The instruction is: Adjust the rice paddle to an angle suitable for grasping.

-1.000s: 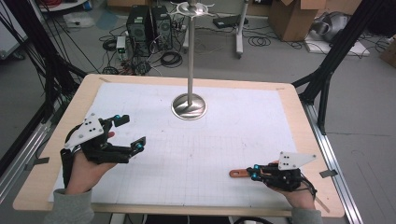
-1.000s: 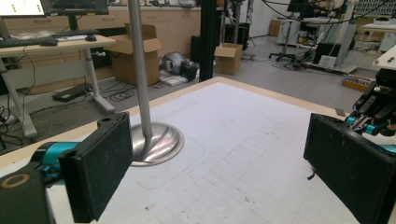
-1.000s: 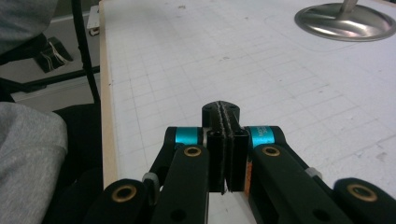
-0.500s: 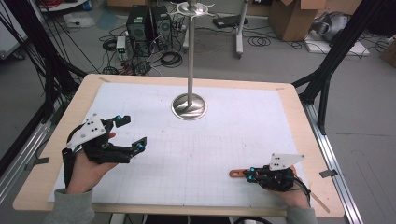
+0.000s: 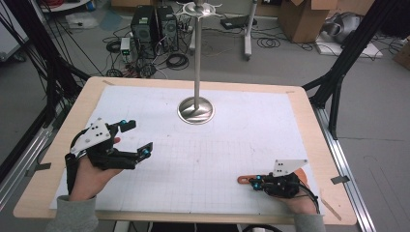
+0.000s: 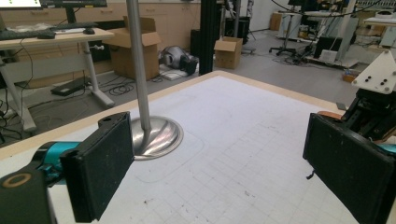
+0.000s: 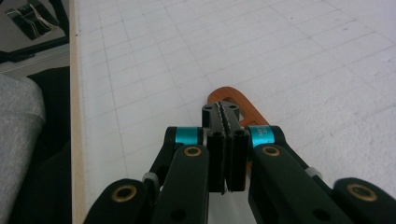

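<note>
From the high view, your right gripper (image 5: 252, 181) lies low at the near right corner of the white grid mat (image 5: 232, 145), its jaws pressed together on a flat orange carabiner-shaped clip (image 5: 245, 180) whose end sticks out to the left past the tips. Your left gripper (image 5: 135, 139) hovers over the mat's left side with its jaws spread wide and nothing between them, well apart from the clip. The metal stand (image 5: 196, 110) rises from its round base at the far middle of the mat.

In the left gripper view, your two black pads stand far apart and bare, with the stand's base (image 6: 156, 135) just beyond the left pad and your right gripper (image 6: 373, 107) at the right edge.

In the right gripper view, your jaws are closed tight over the clip (image 7: 236, 106), its orange loop poking out ahead of the tips and resting on the mat (image 7: 280, 56).
</note>
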Action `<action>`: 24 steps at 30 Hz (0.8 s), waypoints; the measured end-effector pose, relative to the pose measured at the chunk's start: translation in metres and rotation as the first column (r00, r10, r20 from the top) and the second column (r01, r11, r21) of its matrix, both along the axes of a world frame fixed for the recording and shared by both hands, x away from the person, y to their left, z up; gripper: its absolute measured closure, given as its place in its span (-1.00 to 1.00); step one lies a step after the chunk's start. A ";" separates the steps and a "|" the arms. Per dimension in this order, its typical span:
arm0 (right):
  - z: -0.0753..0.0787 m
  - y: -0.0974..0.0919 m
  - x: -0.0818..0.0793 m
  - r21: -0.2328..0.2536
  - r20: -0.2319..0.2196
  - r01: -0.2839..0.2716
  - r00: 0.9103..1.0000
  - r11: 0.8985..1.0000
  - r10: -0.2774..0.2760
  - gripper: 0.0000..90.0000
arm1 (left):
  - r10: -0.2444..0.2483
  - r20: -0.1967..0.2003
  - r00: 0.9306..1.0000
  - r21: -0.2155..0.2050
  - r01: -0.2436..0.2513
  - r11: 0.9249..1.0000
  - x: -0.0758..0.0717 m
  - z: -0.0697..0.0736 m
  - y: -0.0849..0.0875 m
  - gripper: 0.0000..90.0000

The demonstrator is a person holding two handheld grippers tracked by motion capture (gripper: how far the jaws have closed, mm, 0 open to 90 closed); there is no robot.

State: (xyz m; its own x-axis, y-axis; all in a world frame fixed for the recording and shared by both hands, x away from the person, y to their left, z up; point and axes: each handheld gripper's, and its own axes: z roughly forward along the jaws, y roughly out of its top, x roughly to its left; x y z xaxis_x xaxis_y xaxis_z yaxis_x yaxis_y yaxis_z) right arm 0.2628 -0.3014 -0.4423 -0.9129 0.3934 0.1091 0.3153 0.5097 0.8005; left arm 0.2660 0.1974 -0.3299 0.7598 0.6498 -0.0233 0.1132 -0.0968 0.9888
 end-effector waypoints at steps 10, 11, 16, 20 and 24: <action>-0.005 0.007 0.005 -0.042 -0.028 -0.002 1.000 0.999 0.001 0.99 | 0.008 -0.005 1.000 0.004 -0.008 1.000 -0.002 0.000 0.005 -0.80; -0.006 0.008 0.006 -0.050 -0.032 0.004 0.999 0.999 -0.006 0.99 | 0.009 -0.004 1.000 0.004 -0.009 1.000 -0.003 0.000 0.005 -0.80; -0.006 0.009 0.010 -0.051 -0.040 0.025 0.999 0.998 -0.027 0.99 | 0.013 -0.008 1.000 0.008 -0.013 1.000 -0.004 -0.001 0.006 -0.80; -0.006 0.009 0.015 -0.051 -0.048 0.061 0.997 0.997 -0.063 0.99 | 0.015 -0.011 1.000 0.011 -0.015 1.000 -0.005 -0.002 0.007 -0.80; -0.002 0.015 0.025 -0.085 -0.058 0.098 0.993 0.992 -0.103 0.99 | 0.022 -0.010 1.000 0.016 -0.022 1.000 -0.007 -0.002 0.010 -0.80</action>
